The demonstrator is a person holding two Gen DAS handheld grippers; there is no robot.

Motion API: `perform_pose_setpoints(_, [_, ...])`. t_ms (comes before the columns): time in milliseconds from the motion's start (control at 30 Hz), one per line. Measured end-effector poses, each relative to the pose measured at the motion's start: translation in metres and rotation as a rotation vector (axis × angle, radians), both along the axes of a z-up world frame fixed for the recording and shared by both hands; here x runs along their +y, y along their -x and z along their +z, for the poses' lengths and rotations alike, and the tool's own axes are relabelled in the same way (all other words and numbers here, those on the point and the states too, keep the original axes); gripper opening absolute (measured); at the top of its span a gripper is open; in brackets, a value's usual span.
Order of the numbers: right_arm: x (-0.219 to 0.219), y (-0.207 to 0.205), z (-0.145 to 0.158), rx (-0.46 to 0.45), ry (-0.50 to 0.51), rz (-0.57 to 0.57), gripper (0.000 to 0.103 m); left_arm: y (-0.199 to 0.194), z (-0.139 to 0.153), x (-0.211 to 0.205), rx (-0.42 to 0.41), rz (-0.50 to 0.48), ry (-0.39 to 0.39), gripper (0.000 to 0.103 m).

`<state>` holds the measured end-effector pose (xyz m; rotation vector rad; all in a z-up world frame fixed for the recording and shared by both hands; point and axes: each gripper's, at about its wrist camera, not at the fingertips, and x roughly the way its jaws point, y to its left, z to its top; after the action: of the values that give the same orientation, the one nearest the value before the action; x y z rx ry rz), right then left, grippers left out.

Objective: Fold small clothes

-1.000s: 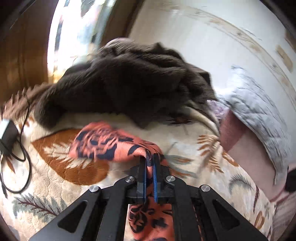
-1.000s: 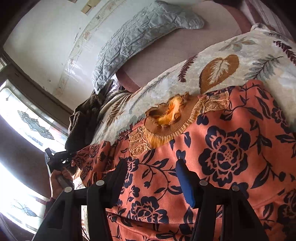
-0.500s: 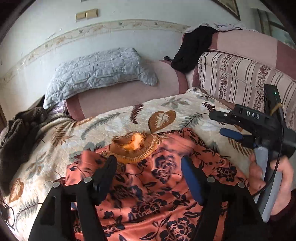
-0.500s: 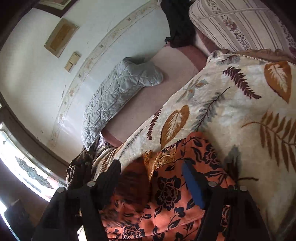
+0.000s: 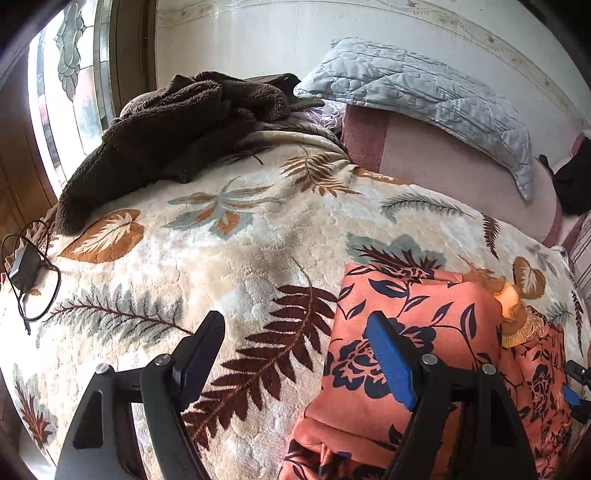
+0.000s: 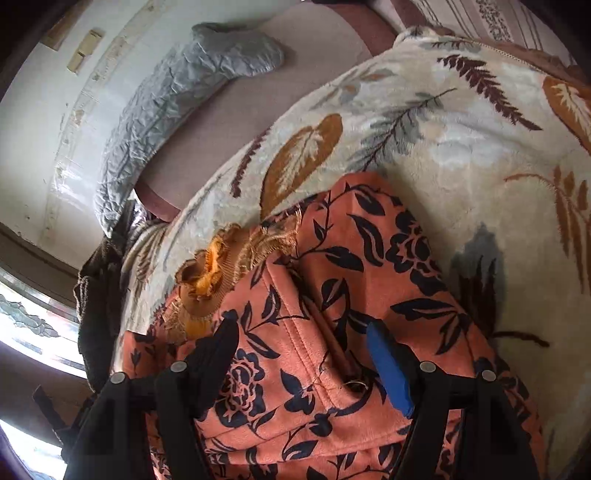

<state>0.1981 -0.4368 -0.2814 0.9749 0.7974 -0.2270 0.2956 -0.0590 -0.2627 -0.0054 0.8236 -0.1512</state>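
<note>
An orange top with dark blue flowers [image 5: 413, 332] lies on the leaf-print blanket [image 5: 229, 266], both sides folded in over its middle. Its gold ruffled collar [image 5: 513, 306] points to the far side. My left gripper [image 5: 295, 354] is open and empty, above the blanket at the top's left edge. In the right wrist view the top [image 6: 332, 295] fills the lower middle, collar [image 6: 207, 280] at its left. My right gripper [image 6: 299, 354] is open and empty, just above the folded layers. A small part of the right gripper [image 5: 576, 391] shows at the far right of the left wrist view.
A dark brown fleece [image 5: 177, 125] is heaped at the blanket's far left. A grey quilted pillow [image 5: 424, 92] leans on the pink sofa back [image 5: 443, 166]. A black charger with cable [image 5: 26, 273] lies at the left edge. A striped cushion [image 6: 480, 18] sits behind.
My left gripper let go of the top's sleeve and opened, then swung left to the garment's edge. The top's sides now lie folded over the middle. My right gripper stayed open above it.
</note>
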Motion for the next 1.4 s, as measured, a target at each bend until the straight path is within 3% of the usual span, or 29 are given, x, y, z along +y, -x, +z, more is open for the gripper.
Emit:
perform_pose_setpoints(67, [0.009,-0.01,-0.009,0.047,0.007,0.023,0.073,-0.002,-0.006,-0.001,0.024,-0.001,-0.046,0.079])
perform_pose_setpoints(133, [0.029,-0.017,0.002,0.06,0.133,0.09,0.063,-0.007,-0.018,-0.004,0.079,0.007,-0.097,0.079])
perform_pose_setpoints(200, [0.051,-0.023,0.011,0.067,0.252,0.181,0.007,-0.01,-0.031,-0.004,0.134,0.009,-0.134,0.079])
perform_pose_setpoints(300, [0.06,-0.013,0.027,0.032,0.349,0.15,0.006,-0.008,-0.034,0.002,0.135,0.022,-0.147,0.079])
perform_pose_setpoints(433, [0.034,0.019,0.058,-0.008,0.476,-0.036,0.006,0.001,-0.019,0.008,0.059,0.042,-0.133,0.079])
perform_pose_setpoints(500, [0.011,0.026,0.047,0.05,0.415,-0.079,0.008,0.006,-0.011,0.004,0.013,0.036,-0.138,0.079])
perform_pose_setpoints(600, [-0.019,0.021,-0.003,0.232,0.126,-0.045,0.011,0.012,-0.004,-0.013,-0.04,-0.018,-0.148,0.08])
perform_pose_setpoints(667, [-0.037,0.035,-0.003,0.164,0.021,-0.103,0.014,0.017,-0.004,-0.03,-0.06,-0.069,-0.183,0.08])
perform_pose_setpoints(767, [-0.052,0.062,0.026,0.125,0.171,-0.268,0.024,0.021,-0.016,-0.057,-0.035,-0.138,-0.269,0.08])
perform_pose_setpoints(800, [-0.052,0.065,0.033,0.091,0.201,-0.277,0.03,0.021,-0.024,-0.064,-0.009,-0.157,-0.297,0.08])
perform_pose_setpoints(900, [-0.042,0.053,0.04,-0.037,0.167,-0.165,0.031,0.019,-0.044,-0.072,0.067,-0.178,-0.308,0.08])
perform_pose_setpoints(967, [-0.028,0.03,0.034,-0.007,0.169,-0.073,0.031,0.019,-0.048,-0.071,0.082,-0.172,-0.288,0.08])
perform_pose_setpoints(1100, [-0.01,-0.009,-0.014,0.174,0.098,0.031,0.032,0.019,-0.047,-0.068,0.074,-0.179,-0.268,0.08])
perform_pose_setpoints(1300, [-0.023,-0.025,0.018,0.025,0.234,0.008,0.032,0.02,-0.047,-0.066,0.065,-0.195,-0.262,0.08])
perform_pose_setpoints(1400, [-0.027,-0.051,-0.004,0.11,0.181,0.083,0.032,0.021,-0.048,-0.068,0.047,-0.209,-0.281,0.08])
